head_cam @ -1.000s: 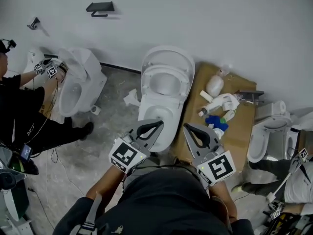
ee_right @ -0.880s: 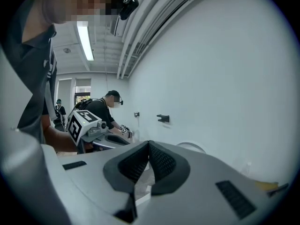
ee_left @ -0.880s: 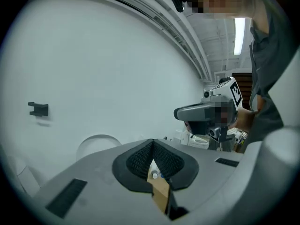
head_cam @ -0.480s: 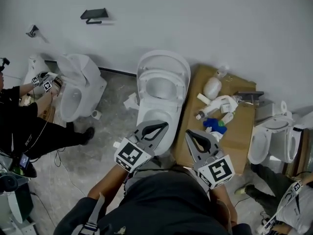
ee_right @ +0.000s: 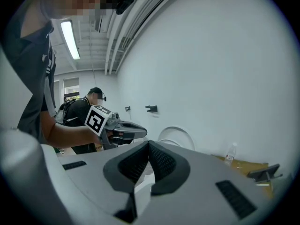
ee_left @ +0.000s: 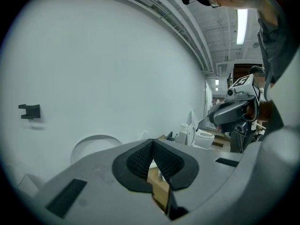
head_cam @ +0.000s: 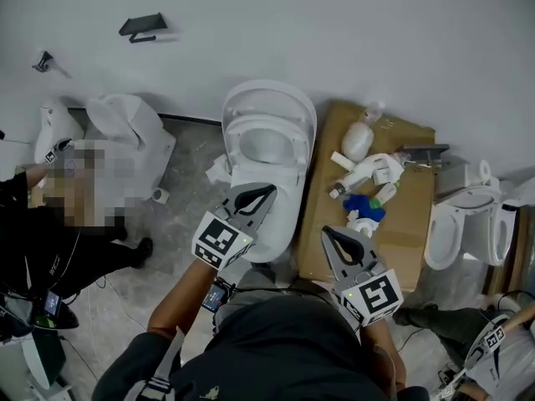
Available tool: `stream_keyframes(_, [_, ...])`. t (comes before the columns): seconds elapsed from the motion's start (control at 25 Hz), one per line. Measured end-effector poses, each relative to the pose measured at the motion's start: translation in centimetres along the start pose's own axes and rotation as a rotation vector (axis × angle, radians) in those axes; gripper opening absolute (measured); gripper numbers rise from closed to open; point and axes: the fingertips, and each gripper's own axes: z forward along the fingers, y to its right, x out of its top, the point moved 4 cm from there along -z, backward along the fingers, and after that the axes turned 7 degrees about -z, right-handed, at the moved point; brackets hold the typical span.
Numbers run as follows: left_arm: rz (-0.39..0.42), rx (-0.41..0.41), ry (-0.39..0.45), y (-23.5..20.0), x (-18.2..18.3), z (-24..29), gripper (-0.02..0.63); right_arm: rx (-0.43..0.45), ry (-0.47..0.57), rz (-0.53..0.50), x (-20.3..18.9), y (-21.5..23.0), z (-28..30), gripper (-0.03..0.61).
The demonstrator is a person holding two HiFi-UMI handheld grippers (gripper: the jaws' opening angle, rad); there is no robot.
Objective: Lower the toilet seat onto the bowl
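Toilet seat (head_cam: pixel 292 140) upright against lid, not yet lowered, whole task left; L gripper (head_cam: pixel 269 190) & R gripper (head_cam: pixel 328 233) both pressed together, empty, short of it.

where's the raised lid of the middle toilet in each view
Head view: raised lid top centre, against the wall.
Left gripper view: lid low left, a white arch left of the fingers.
Right gripper view: lid centre, just above the fingers.
Shared landmark: black wall bracket, up-left of the lid everywhere.
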Motion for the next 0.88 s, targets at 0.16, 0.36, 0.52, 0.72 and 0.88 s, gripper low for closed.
stream_keyframes(0.16, [0.028, -0.001, -0.030, -1.7, -0.8, 1.3, 0.003, -0.012, -0.010, 0.014, -0.9, 0.1, 0.0, 0.008])
stream_keyframes(0.36, [0.062, 0.012, -0.095, -4.9, -2.2, 2.8, 0.003, -0.028, -0.013, 0.033, -1.2, 0.1, 0.6, 0.008])
stream_keyframes(0.52, [0.081, 0.037, -0.143, -7.5, -3.3, 3.6, 0.004, -0.029, -0.017, 0.037, -1.6, 0.1, 1.1, 0.008])
stream_keyframes(0.72, [0.116, 0.050, -0.198, -10.0, -4.4, 4.6, 0.005, -0.018, -0.061, 0.059, -2.5, 0.0, 1.6, 0.008])
stream_keyframes(0.88, [0.133, 0.055, -0.240, -11.5, -5.5, 5.5, 0.005, 0.001, -0.094, 0.071, -3.4, -0.3, 2.1, 0.008])
